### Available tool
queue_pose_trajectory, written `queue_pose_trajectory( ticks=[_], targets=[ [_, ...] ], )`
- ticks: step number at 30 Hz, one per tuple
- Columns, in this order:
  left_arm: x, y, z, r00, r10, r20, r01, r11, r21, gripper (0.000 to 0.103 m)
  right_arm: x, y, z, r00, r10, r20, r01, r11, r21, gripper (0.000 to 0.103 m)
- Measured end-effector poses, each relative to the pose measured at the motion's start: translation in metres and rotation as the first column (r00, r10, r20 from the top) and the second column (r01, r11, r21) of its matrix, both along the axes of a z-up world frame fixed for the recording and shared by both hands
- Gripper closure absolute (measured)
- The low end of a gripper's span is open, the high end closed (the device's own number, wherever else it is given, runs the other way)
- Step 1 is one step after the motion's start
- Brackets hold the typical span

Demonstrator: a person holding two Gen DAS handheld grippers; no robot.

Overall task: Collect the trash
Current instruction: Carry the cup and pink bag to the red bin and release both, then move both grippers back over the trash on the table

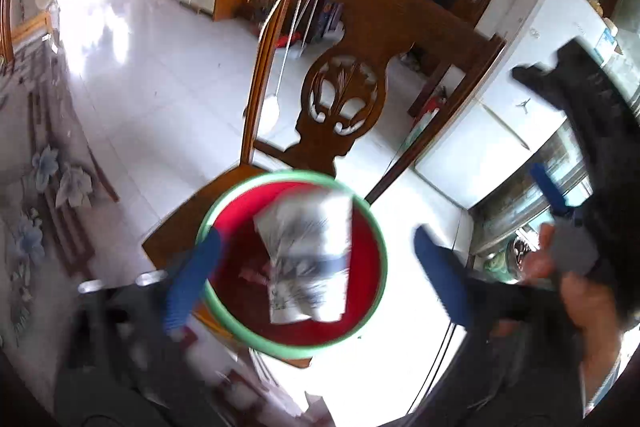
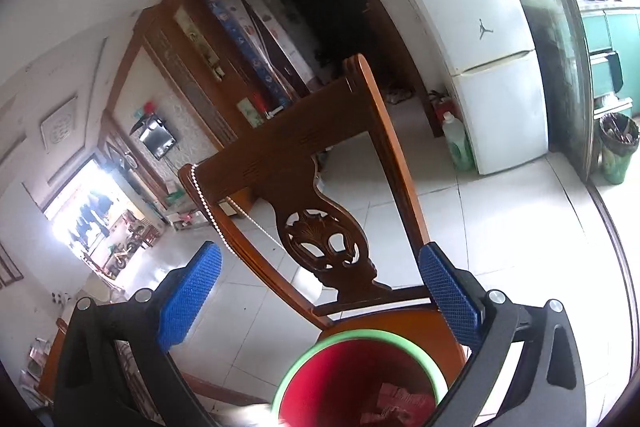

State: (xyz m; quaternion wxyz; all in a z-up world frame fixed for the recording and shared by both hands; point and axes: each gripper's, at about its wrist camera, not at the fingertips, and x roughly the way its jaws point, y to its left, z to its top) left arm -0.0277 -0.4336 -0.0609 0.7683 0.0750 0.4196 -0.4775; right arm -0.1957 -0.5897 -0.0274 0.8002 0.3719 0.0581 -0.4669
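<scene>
Here the red bin [image 1: 296,263] with its green rim stands on the seat of a carved wooden chair [image 1: 340,95], filling most of the seat's front half, its rim close to the front edge. The left gripper [image 1: 316,267] hangs over the bin's mouth with its blue fingers [image 1: 192,283] spread wide, one over the bin's left rim and the other out past its right rim. Between them, blurred, a crumpled white and grey paper wrapper [image 1: 308,259] shows within the rim; whether it lies on the bottom or is in the air cannot be told, and neither finger touches it. A pinkish scrap [image 1: 254,273] shows beside it, too smeared to name.

In the right wrist view the right gripper [image 2: 320,295] is also spread wide and holds nothing, set above the bin [image 2: 356,375] and facing the chair back [image 2: 320,211]. Some pink crumpled trash [image 2: 396,403] lies at the bottom. The bin's lower part is cut off by the frame edge.

Behind the chair, the white tiled floor [image 2: 500,235] lies open as far as the white fridge [image 2: 492,67] and a green bottle [image 2: 456,139] at its foot. A white beaded cord [image 2: 212,211] hangs over the chair back's top left corner. In the left wrist view, a hand [image 1: 576,291] holding the other gripper's dark body fills the right edge, hiding what lies behind it.
</scene>
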Motion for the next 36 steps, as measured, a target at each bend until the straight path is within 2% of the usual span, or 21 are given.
queue_pose_trajectory(
  ticks=[3,8,11,14,16,20,22,25,26,28,29,30,31,32,33,35,36],
  targets=[
    [-0.004,0.011,0.010,1.000,-0.004,0.021,0.004,1.000,-0.024,0.007,0.010,0.000,-0.002,0.999,0.032,-0.021,-0.032,0.999,0.001,0.008],
    [0.000,0.044,0.023,0.997,0.057,0.046,-0.055,0.997,-0.045,0.007,0.033,0.010,0.000,0.993,0.112,-0.039,-0.113,0.994,-0.010,0.008],
    [0.008,0.077,0.034,0.990,0.120,0.078,-0.117,0.992,-0.039,0.007,0.060,0.022,0.000,0.972,0.216,-0.092,-0.217,0.976,0.004,0.008],
    [0.019,0.125,0.045,0.971,0.205,0.120,-0.203,0.979,-0.029,0.007,0.087,0.041,0.000,0.940,0.317,-0.130,-0.317,0.948,0.016,0.008],
    [0.029,0.162,0.050,0.949,0.275,0.156,-0.278,0.961,-0.004,0.007,0.106,0.062,0.003,0.911,0.383,-0.155,-0.387,0.922,0.007,0.008],
    [0.050,0.238,0.060,0.899,0.389,0.203,-0.406,0.912,0.052,0.007,0.134,0.104,0.009,0.852,0.484,-0.201,-0.499,0.866,-0.030,0.008],
    [0.060,0.278,0.066,0.865,0.429,0.260,-0.461,0.884,0.077,0.007,0.149,0.128,0.009,0.810,0.542,-0.225,-0.561,0.828,-0.027,0.008],
    [0.072,0.330,0.074,0.791,0.471,0.391,-0.553,0.823,0.127,0.007,0.166,0.162,0.010,0.760,0.599,-0.253,-0.625,0.780,-0.031,0.008],
    [0.076,0.346,0.073,0.771,0.482,0.416,-0.577,0.805,0.138,0.007,0.169,0.171,0.011,0.746,0.612,-0.262,-0.641,0.767,-0.034,0.008],
    [0.083,0.387,0.068,0.718,0.533,0.448,-0.645,0.752,0.139,0.007,0.181,0.194,0.010,0.704,0.647,-0.293,-0.685,0.727,-0.039,0.008],
    [0.085,0.404,0.064,0.692,0.567,0.447,-0.678,0.723,0.131,0.007,0.185,0.203,0.009,0.682,0.664,-0.306,-0.706,0.708,-0.038,0.008],
    [0.089,0.427,0.054,0.676,0.614,0.407,-0.709,0.693,0.132,0.007,0.192,0.216,0.007,0.652,0.687,-0.320,-0.732,0.680,-0.031,0.008],
    [0.094,0.440,0.047,0.683,0.641,0.350,-0.717,0.679,0.156,0.008,0.198,0.229,0.004,0.618,0.714,-0.331,-0.761,0.648,-0.023,0.008],
    [0.100,0.453,0.039,0.689,0.664,0.291,-0.721,0.669,0.180,0.008,0.200,0.236,0.004,0.598,0.727,-0.336,-0.776,0.630,-0.018,0.008],
    [0.106,0.468,0.033,0.679,0.694,0.241,-0.734,0.653,0.187,0.008,0.205,0.247,0.002,0.565,0.749,-0.346,-0.800,0.600,-0.009,0.008],
    [0.112,0.486,0.026,0.645,0.735,0.211,-0.764,0.615,0.194,0.008,0.215,0.272,-0.004,0.487,0.785,-0.383,-0.848,0.529,0.008,0.008],
    [0.115,0.496,0.023,0.627,0.753,0.198,-0.778,0.595,0.201,0.008,0.218,0.280,-0.005,0.458,0.794,-0.399,-0.863,0.504,0.013,0.008]
  ],
)
